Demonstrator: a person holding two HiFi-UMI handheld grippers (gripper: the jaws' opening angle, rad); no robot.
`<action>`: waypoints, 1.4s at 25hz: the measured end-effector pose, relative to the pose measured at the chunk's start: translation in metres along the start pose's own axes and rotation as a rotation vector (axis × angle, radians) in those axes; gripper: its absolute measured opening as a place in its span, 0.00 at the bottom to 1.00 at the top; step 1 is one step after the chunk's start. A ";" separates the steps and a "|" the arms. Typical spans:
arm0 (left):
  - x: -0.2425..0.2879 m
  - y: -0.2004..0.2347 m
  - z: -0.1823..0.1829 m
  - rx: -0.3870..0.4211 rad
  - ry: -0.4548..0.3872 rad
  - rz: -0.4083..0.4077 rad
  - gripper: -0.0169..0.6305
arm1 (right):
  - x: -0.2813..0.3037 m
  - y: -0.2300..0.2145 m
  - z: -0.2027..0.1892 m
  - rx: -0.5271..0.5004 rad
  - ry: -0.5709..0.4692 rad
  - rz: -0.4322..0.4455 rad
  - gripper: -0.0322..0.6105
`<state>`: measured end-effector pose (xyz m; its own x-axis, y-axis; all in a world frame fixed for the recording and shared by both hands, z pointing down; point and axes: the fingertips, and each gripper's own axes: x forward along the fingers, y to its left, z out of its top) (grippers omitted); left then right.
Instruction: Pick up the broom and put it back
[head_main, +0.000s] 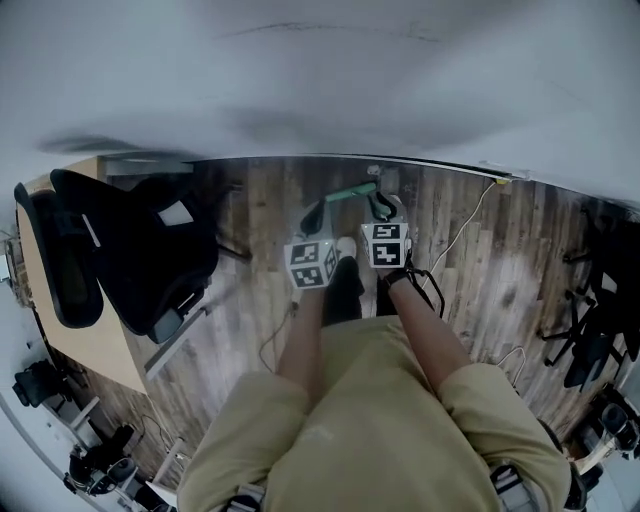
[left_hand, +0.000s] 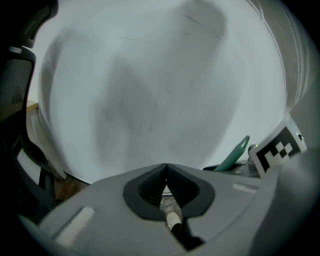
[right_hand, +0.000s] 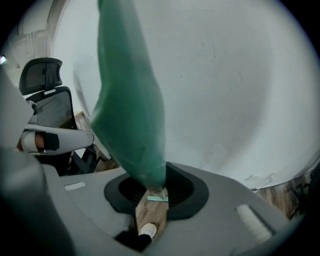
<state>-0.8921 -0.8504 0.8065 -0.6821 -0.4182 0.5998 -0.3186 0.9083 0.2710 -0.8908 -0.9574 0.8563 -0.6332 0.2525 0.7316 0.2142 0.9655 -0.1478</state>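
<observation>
Dim, motion-blurred, dark fisheye edges

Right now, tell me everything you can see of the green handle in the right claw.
The green handle looks like smooth matte plastic, broad at its far end and tapering toward the right claw, whose jaws are closed on it. At the narrow end it meets a brown, wood-like piece with a pale green strip. From the head view it sticks out leftward above the wood floor near the white wall. No bristles are in view.
</observation>
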 end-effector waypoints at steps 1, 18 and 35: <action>0.006 -0.006 -0.003 0.003 0.012 -0.004 0.03 | 0.002 -0.005 -0.004 0.008 0.013 -0.002 0.19; 0.078 -0.024 -0.025 -0.022 0.094 -0.042 0.03 | 0.089 -0.089 -0.031 0.090 0.125 -0.024 0.19; 0.061 -0.013 -0.048 -0.023 0.130 -0.032 0.03 | 0.168 -0.088 -0.006 0.190 0.162 0.100 0.63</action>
<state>-0.8978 -0.8871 0.8755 -0.5801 -0.4441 0.6828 -0.3228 0.8950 0.3078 -1.0122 -1.0006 0.9963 -0.4854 0.3486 0.8018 0.1166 0.9347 -0.3358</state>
